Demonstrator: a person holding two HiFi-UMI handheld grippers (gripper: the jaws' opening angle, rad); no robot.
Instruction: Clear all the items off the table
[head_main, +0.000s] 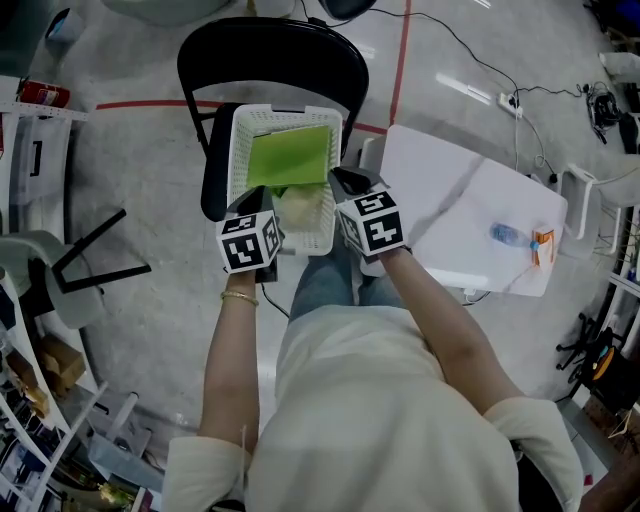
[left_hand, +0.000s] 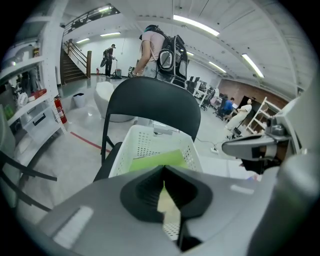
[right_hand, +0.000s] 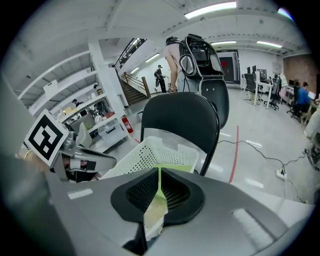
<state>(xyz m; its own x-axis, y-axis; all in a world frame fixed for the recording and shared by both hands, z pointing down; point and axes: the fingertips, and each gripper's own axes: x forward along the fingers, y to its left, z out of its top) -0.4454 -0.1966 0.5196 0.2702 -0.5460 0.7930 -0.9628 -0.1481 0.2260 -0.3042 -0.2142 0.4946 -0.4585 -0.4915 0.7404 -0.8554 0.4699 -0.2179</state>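
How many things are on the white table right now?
2: a small bluish bottle lying near the table's right end, and a small orange item just beside it.

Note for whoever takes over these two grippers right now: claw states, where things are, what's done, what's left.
Left claw: shut on the pale near edge of the green sheet.
Right claw: shut on the same sheet.
Sheet: in the white basket on the black chair, not yet released.
Left to clear: a small blue item and an orange one on the white table.
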